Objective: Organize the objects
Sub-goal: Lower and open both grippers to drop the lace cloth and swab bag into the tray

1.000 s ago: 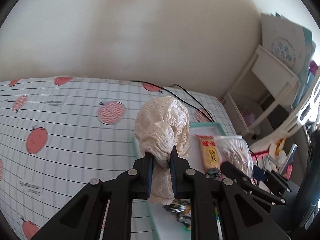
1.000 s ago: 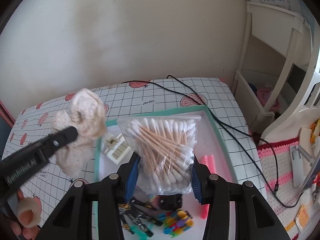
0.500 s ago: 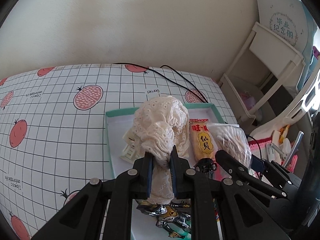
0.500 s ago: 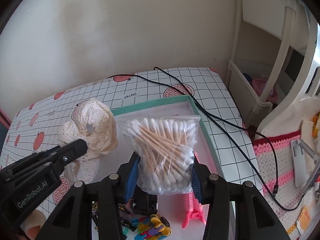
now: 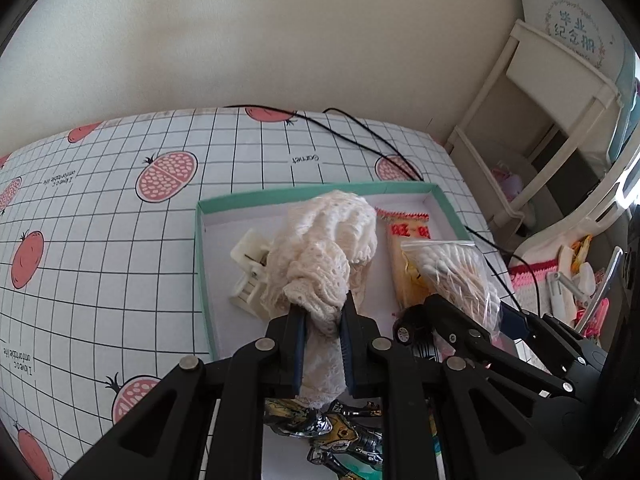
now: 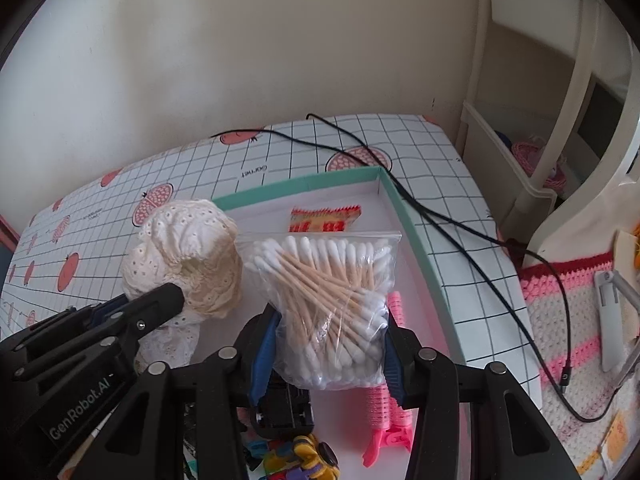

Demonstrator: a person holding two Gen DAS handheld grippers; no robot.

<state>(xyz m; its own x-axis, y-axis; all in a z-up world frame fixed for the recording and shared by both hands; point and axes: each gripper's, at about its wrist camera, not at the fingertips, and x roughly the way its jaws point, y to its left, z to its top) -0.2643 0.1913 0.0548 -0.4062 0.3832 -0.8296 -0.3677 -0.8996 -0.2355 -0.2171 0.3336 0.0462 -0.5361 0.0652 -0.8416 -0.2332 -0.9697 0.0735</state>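
Observation:
My left gripper (image 5: pixel 322 320) is shut on a cream lace cloth (image 5: pixel 328 248), held over the teal-rimmed white tray (image 5: pixel 202 264). In the right wrist view the same lace cloth (image 6: pixel 188 256) bulges at the left, above the left gripper (image 6: pixel 168 298). My right gripper (image 6: pixel 326 336) is shut on a clear bag of cotton swabs (image 6: pixel 328 288), also over the tray (image 6: pixel 416 248). The bag of swabs (image 5: pixel 452 272) and the right gripper's black fingers (image 5: pixel 448 312) show at the right of the left wrist view.
In the tray lie a cream hair clip (image 5: pixel 250 276), a red-and-yellow snack packet (image 5: pixel 404 240), a pink hair roller and clip (image 6: pixel 390 412), a black toy car (image 5: pixel 408 328), and toy figures (image 5: pixel 344 436). A black cable (image 6: pixel 440 220) crosses the fruit-print tablecloth (image 5: pixel 100 240). White shelves (image 5: pixel 540 128) stand right.
Both grippers have moved forward and down over the tray with their loads still held. The tray and its contents now fill more of both views.

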